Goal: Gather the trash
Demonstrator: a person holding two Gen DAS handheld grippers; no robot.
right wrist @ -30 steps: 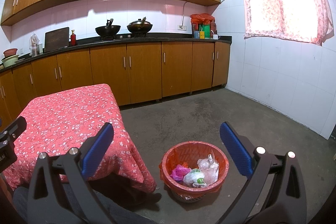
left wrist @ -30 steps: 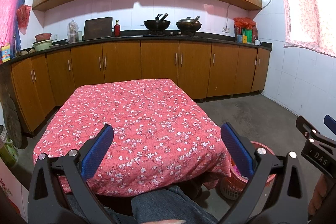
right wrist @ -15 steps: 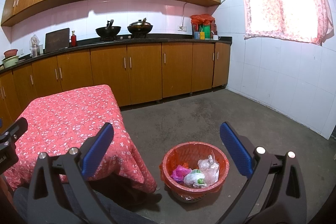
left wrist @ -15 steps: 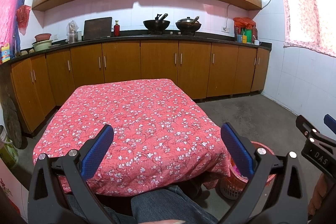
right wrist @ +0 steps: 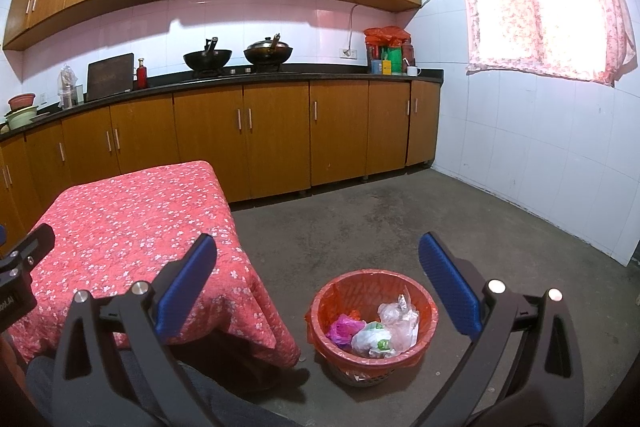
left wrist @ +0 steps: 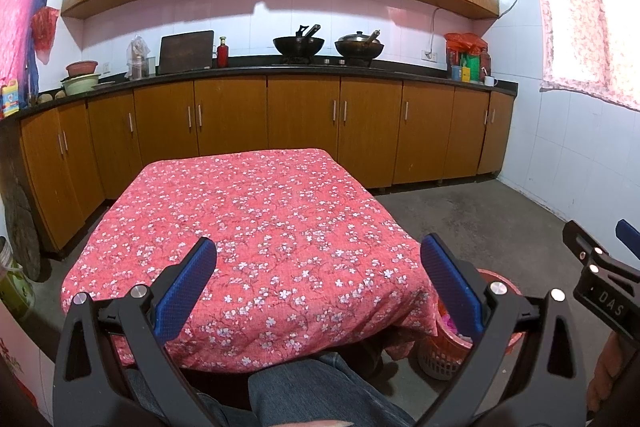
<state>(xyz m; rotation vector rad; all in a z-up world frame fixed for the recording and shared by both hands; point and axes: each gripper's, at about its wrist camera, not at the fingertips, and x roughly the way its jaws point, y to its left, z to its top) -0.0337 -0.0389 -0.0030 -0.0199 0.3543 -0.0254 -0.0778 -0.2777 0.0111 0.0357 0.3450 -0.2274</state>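
Note:
An orange waste basket (right wrist: 332, 307) stands on the floor right of the table and holds several crumpled plastic bags (right wrist: 376, 331), one pink, the others white or clear. In the left wrist view only its rim (left wrist: 498, 277) shows behind my finger. My right gripper (right wrist: 318, 263) is open and empty, held above and short of the basket. My left gripper (left wrist: 318, 263) is open and empty over the near edge of the table with the red floral cloth (left wrist: 256, 219). No trash shows on the cloth.
Brown kitchen cabinets (left wrist: 304, 123) and a black counter with two woks (left wrist: 298, 45) run along the back wall. A grey concrete floor (right wrist: 400, 219) lies right of the table. My legs in jeans (left wrist: 312, 387) are under the near table edge.

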